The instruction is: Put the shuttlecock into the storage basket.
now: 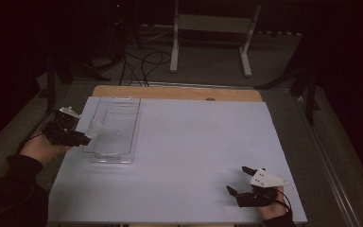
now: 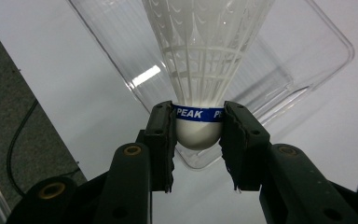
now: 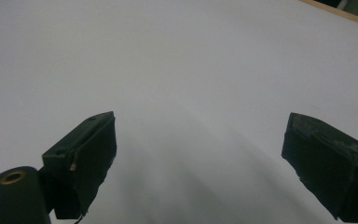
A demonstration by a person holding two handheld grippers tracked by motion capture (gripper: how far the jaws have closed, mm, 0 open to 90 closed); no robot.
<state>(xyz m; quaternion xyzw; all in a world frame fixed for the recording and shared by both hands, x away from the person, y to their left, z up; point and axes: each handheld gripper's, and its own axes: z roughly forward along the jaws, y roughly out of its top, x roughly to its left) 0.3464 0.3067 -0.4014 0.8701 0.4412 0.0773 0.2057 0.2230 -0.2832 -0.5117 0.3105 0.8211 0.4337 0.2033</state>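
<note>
Left gripper (image 2: 198,135) clamped on white plastic shuttlecock (image 2: 205,60), rounded cork base between jaws | hovered over clear plastic tray (image 1: 116,127) | judged featherlight, skirt fragile | right gripper (image 1: 243,182) gaping, idle above bench (image 1: 194,142).

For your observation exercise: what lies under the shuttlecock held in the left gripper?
Under the shuttlecock, held by the left gripper, lies a clear plastic tray on the white table. The skirt covers part of the tray's floor.

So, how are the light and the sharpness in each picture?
High view: dim, dark surroundings, clear tray faint. Left gripper view: bright, shuttlecock sharp, glare streak on the tray. Right gripper view: soft grey table sheet, tool slightly blurred.
</note>
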